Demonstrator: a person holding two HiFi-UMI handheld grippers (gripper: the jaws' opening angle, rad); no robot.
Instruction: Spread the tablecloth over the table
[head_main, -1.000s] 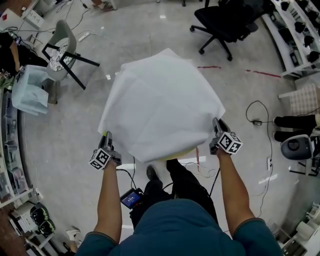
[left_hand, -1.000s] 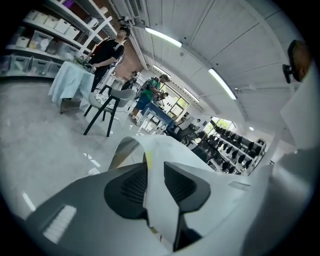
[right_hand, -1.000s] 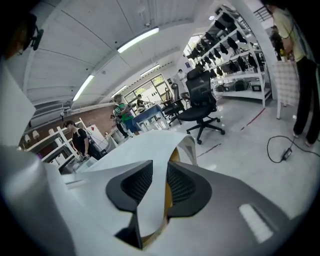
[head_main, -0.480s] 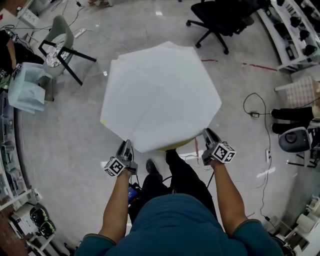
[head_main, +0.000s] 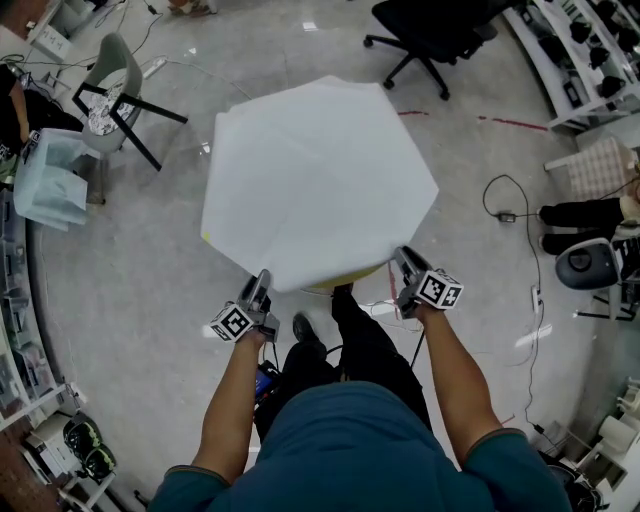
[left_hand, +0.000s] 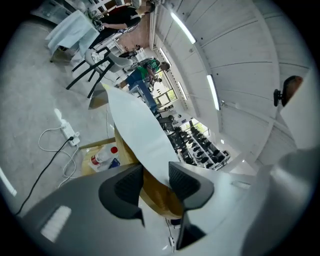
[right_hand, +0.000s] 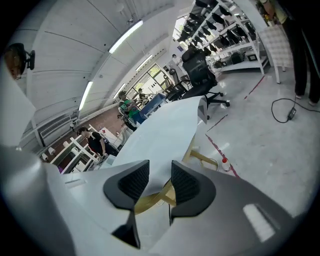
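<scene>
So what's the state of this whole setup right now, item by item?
Surface: table almost wholly covered; only its yellowish near rim shows.
Job's things: white tablecloth lies spread over the table.
Clutter: red-capped bottle on the floor under the table.
Grippers: left hand-held gripper and right hand-held gripper at the cloth's near edge, jaws opening, cloth edge between them, seemingly not pinched.
Cables: black cable on the floor at right; white power strip with its cord.
Surroundings: black office chair, grey chair, shelving.
</scene>
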